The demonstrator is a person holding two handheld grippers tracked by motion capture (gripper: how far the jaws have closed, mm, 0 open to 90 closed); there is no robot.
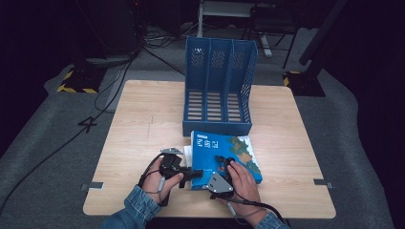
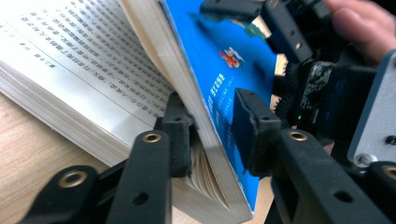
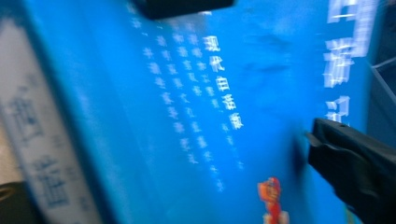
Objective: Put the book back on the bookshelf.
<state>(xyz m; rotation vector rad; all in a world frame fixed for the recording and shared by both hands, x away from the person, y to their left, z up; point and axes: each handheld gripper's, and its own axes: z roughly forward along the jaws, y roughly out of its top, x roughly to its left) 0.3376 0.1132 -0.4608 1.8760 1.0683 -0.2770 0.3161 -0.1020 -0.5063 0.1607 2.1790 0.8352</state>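
Dark room, pale wooden desk (image 1: 143, 119): my blue paperback (image 1: 239, 152) lies at 6 o'clock of the blue file rack (image 1: 219, 81), partly opened. My left tool (image 2: 210, 135) straddles the cover and its first pages, jaws slightly apart, not pinching. My right tool (image 1: 223, 164) sits wide apart on the cover. Glossy, floppy, fairly hefty, I judge; best taken by the stiffer spine (image 3: 42, 158), not loose pages

Glossy paper book (image 1: 224, 150), matt wood table (image 1: 143, 114).
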